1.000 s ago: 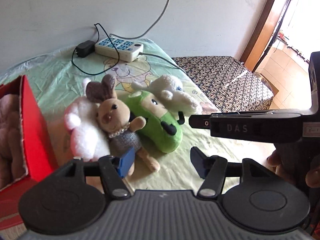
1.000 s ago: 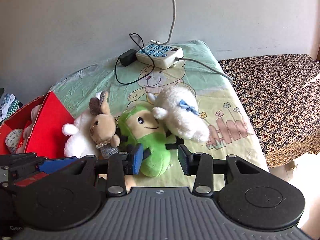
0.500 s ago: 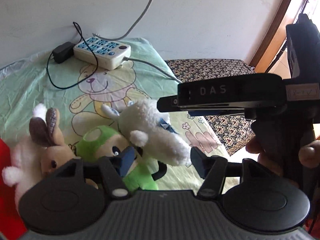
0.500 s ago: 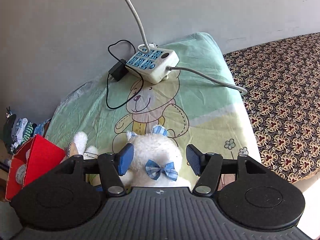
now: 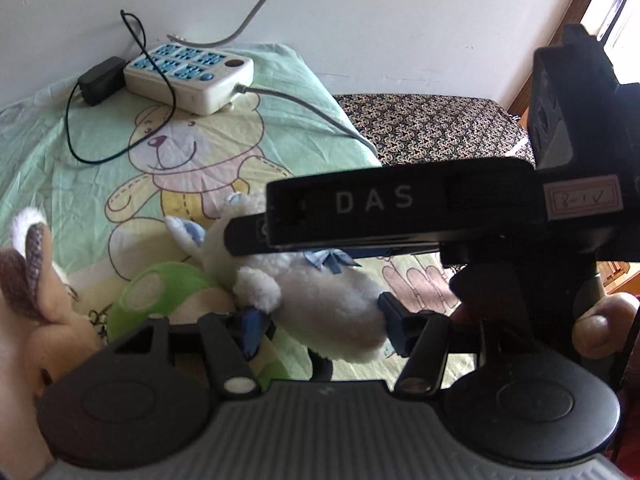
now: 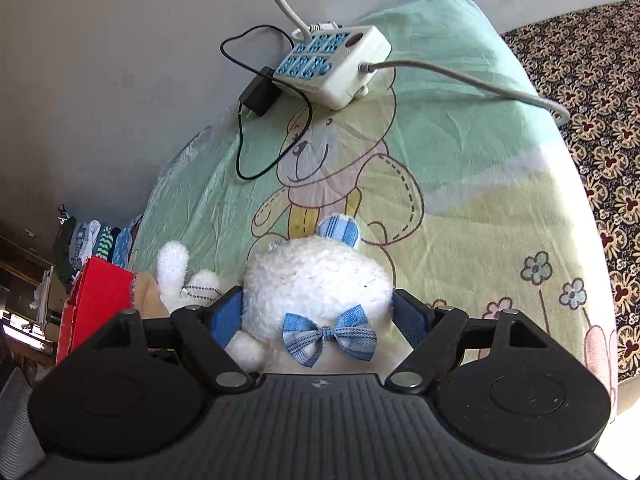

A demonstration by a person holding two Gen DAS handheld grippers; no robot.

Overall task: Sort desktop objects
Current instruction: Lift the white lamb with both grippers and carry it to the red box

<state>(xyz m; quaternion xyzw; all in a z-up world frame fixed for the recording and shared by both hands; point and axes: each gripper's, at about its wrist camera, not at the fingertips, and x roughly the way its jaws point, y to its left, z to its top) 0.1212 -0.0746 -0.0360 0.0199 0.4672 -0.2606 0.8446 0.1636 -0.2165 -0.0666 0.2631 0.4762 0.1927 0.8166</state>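
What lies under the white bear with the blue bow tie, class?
The white bear lies partly on the green toy and partly on the sheet. The green toy's face and the sheet beneath are covered.

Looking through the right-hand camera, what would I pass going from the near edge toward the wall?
Blue bow tie → white plush bear → printed bear on the green sheet → white power strip, beside the black adapter.
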